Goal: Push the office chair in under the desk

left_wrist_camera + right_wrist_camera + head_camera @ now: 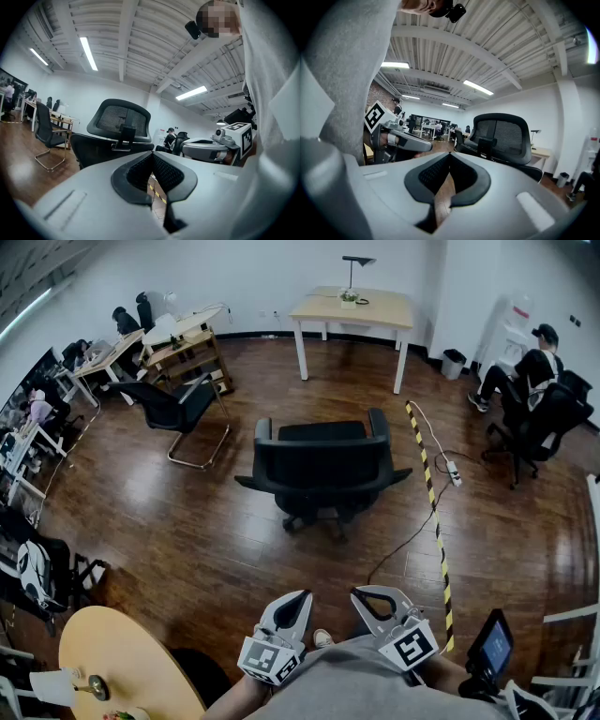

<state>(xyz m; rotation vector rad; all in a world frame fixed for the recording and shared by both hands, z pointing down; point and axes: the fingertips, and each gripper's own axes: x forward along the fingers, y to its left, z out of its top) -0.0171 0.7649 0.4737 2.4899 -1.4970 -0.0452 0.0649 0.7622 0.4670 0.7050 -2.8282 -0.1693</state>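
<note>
The black office chair (pixel 323 465) stands on the wood floor in mid-room with its mesh back toward me, well short of the light wooden desk (pixel 352 307) at the far wall. Both grippers are held close to my body, some way back from the chair. My left gripper (pixel 300 598) and right gripper (pixel 363 596) are shut with nothing between their jaws. The left gripper view shows its closed tips (pixel 152 155) and the chair's headrest (pixel 119 123) ahead. In the right gripper view the tips (pixel 450 155) point toward the chair (pixel 501 136), with the desk (pixel 541 151) behind it.
A yellow-black tape strip (pixel 433 512) and a cable with a power strip (pixel 454 472) run along the floor right of the chair. A second black chair (pixel 178 409) stands to the left. A seated person (pixel 534 381) is at the right, a round wooden table (pixel 122 662) near my left.
</note>
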